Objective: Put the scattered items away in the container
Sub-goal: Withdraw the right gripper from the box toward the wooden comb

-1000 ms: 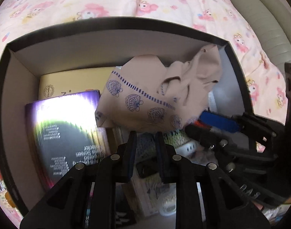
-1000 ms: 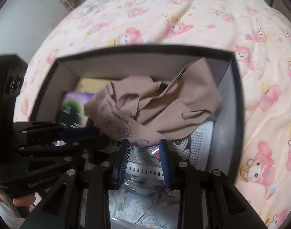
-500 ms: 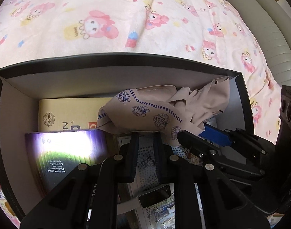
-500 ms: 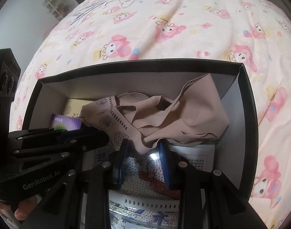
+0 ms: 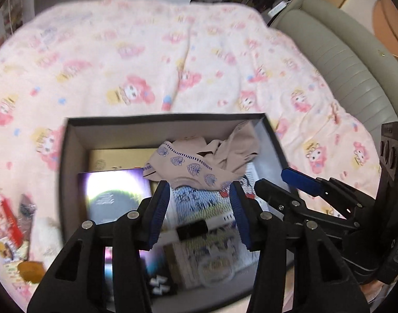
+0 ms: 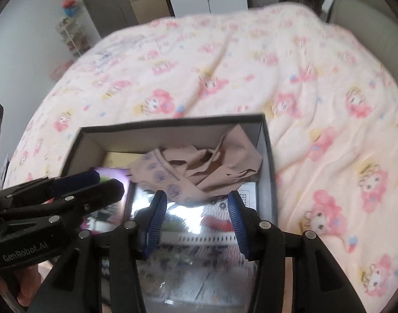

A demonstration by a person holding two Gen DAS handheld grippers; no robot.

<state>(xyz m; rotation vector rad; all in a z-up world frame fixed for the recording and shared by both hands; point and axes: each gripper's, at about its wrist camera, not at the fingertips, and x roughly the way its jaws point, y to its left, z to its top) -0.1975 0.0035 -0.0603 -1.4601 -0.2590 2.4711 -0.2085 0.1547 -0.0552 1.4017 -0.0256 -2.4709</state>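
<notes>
Both my tongs have just sprung apart and pulled back: left tongs (image 5: 200,208) and right tongs (image 6: 196,216) hold nothing. The beige cloth (image 5: 212,157) now lies inside the box (image 5: 170,118); snack packets (image 5: 8,229) on the bed (image 5: 173,60) look next.

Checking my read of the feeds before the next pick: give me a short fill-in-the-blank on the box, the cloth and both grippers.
1. The beige cloth lies inside the black ____, toward its far right corner.
2. The left gripper has its jaws ____ and holds nothing.
3. The right gripper is also ____, with the cloth lying beyond its fingertips.
4. The box sits on a bedspread printed with ____ cartoon figures.

Missing words: box; open; open; pink
</notes>
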